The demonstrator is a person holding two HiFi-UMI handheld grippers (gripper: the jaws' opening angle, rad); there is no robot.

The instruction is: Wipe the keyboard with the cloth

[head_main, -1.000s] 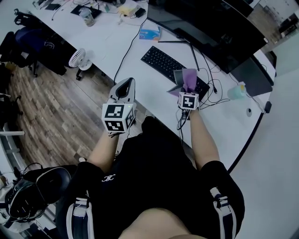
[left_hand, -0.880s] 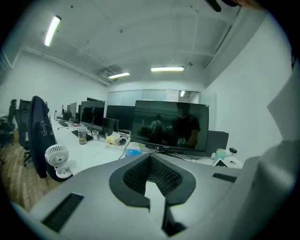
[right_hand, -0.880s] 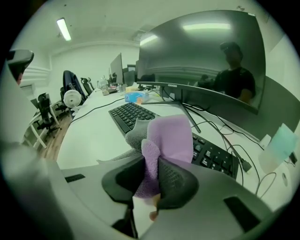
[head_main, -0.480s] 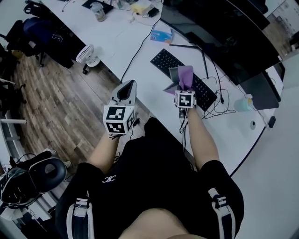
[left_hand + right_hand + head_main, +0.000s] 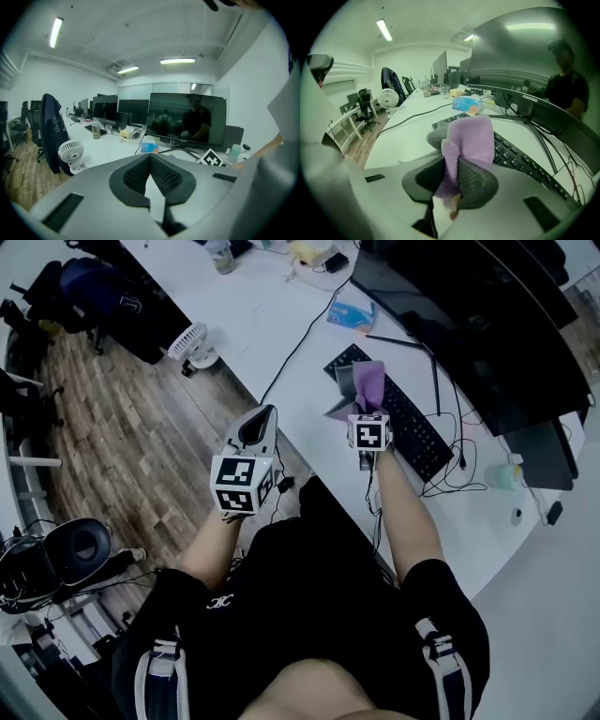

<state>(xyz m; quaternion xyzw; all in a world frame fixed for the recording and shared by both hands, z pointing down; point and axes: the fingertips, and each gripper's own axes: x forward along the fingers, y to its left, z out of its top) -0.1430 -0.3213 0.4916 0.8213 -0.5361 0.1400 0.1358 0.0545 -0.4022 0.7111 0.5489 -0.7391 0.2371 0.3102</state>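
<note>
— What is held in the jaws?

— In the right gripper (image 5: 452,165) the jaws are closed on the purple cloth (image 5: 472,136). It is pinched low, and most of it is bunched up beyond the tips, with a grey fold at its left. The left gripper (image 5: 150,158) is seen with its jaws pressed together and nothing between them. It is held just off the near edge of the surface (image 5: 253,324).

— And where is the keyboard?

— The keyboard (image 5: 412,432) is laid slantwise on the surface, between the near edge and the monitor (image 5: 487,324). The cloth is carried over the keyboard's left end; whether any key is touched cannot be told.

— How is the wipe best done?

— It is judged that the bunch should be lowered until the fabric, not the jaw tips, is pressed on the keys. Long strokes are best drawn along the rows, from the left end towards the right. Light pressure is advised, so that keys are not driven down hard and the keyboard is not pushed towards the monitor. A firm pinch is called for, since a loosely held cloth would likely be dragged out by the key edges. Should the keyboard slide, it could be steadied at its near side by the closed left gripper.
</note>
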